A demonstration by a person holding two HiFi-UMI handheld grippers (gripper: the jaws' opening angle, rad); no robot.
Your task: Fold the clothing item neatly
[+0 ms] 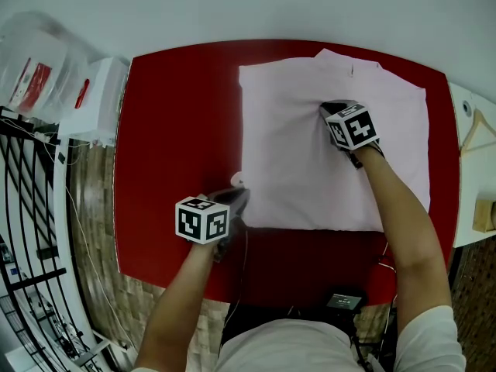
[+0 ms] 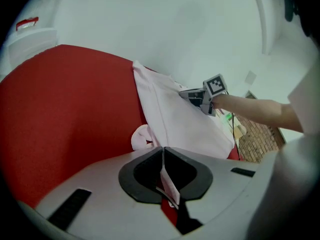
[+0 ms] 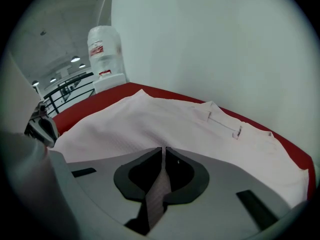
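Your left gripper point(image 2: 163, 153): jaws pressed together on a thin edge of the pink shirt point(image 1: 287, 169), at its near left corner. Your right gripper point(image 3: 164, 153): jaws closed on a pinch of the same cloth, mid-garment. The shirt lies spread on the red table point(image 1: 170, 130), beneath the right gripper and just right of the left one.

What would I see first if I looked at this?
A pale pink cloth garment lies flat on the right of a bright red tabletop. The left gripper pinches its near left corner; the right gripper pinches fabric near its middle.
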